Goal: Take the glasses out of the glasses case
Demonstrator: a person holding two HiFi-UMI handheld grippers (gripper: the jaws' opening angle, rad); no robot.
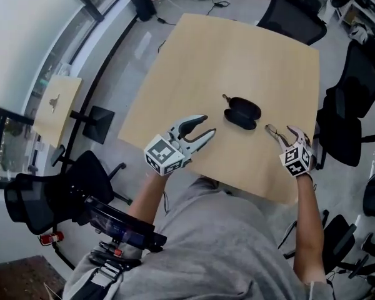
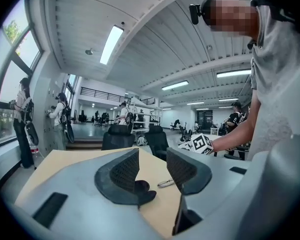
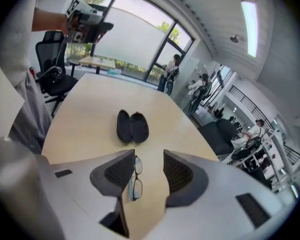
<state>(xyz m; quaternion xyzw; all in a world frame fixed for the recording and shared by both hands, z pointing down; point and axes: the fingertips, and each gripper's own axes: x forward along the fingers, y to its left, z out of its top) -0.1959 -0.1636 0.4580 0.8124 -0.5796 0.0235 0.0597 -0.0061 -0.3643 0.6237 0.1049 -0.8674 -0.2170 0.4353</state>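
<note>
The glasses case (image 1: 242, 114) is seen lying open on the table (image 1: 237, 49), and nothing can be seen inside it, so the job looks done. The glasses (image 3: 135, 176) are set down on the wood near the case, on the person's side. They are seen under the right gripper (image 1: 286, 135), whose jaws are spread wide and are not touching them, most likely so the glasses are left to rest there. The left gripper (image 1: 207, 124) is held beside the case with its jaws wide too and nothing gripped, as no help seems needed from it.
</note>
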